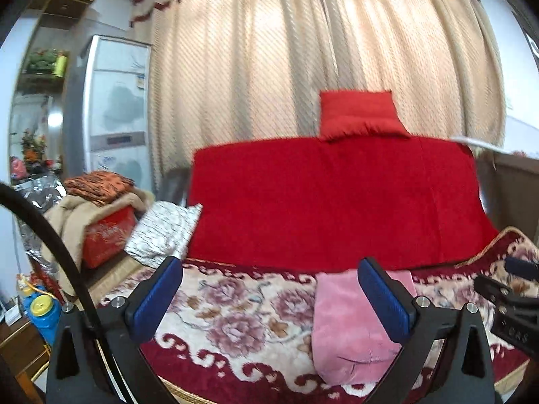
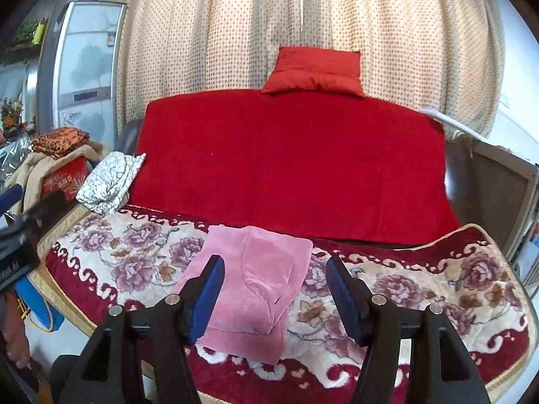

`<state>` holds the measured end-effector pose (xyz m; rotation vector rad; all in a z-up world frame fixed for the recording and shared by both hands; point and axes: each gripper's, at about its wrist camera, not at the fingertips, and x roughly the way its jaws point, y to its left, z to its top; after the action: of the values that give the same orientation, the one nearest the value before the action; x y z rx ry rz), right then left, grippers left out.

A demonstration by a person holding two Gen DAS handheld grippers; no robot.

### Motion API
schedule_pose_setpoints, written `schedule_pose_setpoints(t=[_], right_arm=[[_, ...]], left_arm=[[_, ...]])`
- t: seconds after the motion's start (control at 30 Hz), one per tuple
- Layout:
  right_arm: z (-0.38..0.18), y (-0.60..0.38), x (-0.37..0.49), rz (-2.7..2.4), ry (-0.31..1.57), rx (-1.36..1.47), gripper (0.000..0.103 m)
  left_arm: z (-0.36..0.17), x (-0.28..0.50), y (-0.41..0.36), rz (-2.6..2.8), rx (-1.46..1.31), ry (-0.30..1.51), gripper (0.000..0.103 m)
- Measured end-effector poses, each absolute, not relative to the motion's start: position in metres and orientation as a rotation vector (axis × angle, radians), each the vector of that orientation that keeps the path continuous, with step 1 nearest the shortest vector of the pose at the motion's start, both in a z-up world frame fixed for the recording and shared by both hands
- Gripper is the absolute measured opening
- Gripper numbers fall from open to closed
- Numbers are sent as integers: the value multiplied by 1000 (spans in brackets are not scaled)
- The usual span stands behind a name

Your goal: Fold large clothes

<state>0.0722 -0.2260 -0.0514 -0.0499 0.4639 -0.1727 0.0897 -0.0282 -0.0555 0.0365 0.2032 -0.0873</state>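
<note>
pink garment (image 2: 251, 282): lies folded on floral sofa blanket (image 2: 421, 289), looks finished | left hand-held gripper (image 1: 271, 298): spread, empty | right hand-held gripper (image 2: 274, 298): spread, empty, clear above it

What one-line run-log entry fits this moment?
left claw: open, empty | right claw: open, empty | pink garment: folded on floral blanket

1. Your left wrist camera looks slightly downward across the floral blanket (image 1: 235, 320) toward the curtain (image 1: 269, 60).
2. Your right wrist camera faces likewise, tilted lower.
3. Both share the folded pink garment (image 2: 256, 279) and red pillow (image 2: 313, 70).
</note>
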Motion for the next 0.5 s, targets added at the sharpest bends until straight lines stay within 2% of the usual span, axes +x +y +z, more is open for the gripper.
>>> schedule_pose_setpoints(t=[0.37,0.5], right_arm=[[-9,-222,5,-228,361,-41,67],[9,-220,-17,-250,298,-38,71]], left_arm=[[-20,39,-23,-57,51,109,103],[-7,21,-29,-48,73,67,103]])
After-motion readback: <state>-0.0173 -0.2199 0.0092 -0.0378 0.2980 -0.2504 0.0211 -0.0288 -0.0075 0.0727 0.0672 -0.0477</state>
